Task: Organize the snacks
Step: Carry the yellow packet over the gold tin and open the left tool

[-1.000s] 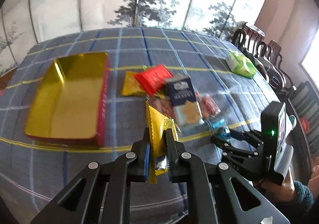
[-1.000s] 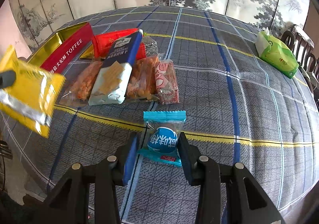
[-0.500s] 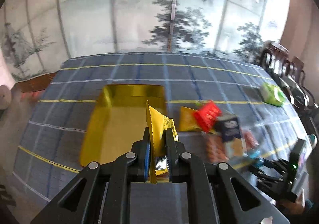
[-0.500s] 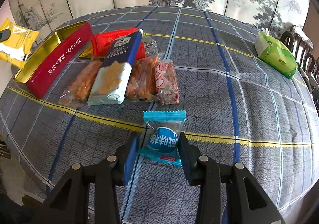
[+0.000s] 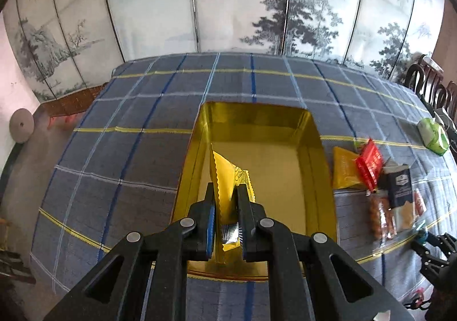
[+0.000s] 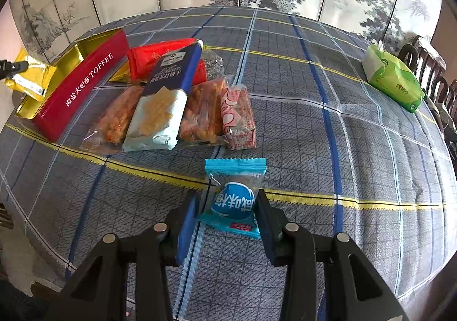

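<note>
My left gripper (image 5: 225, 201) is shut on a yellow snack packet (image 5: 228, 178) and holds it over the near end of the open gold-lined red toffee tin (image 5: 314, 166). The tin (image 6: 85, 84) and the held packet (image 6: 28, 75) also show at the left of the right wrist view. My right gripper (image 6: 228, 215) is open, its fingers on either side of a blue snack packet (image 6: 232, 201) lying on the checked tablecloth. A pile of snacks lies beyond it: a navy cracker pack (image 6: 162, 98), a red packet (image 6: 154, 58), two orange snack bags and a pink packet (image 6: 237, 115).
A green tissue pack (image 6: 394, 78) lies at the far right of the table. Dark wooden chairs (image 5: 428, 84) stand past the right edge. A painted folding screen (image 5: 228, 6) stands behind the table. The table's left edge drops to the floor.
My left gripper has carried the yellow packet left from beside the snack pile to over the tin. The right gripper and the blue packet have not moved.
</note>
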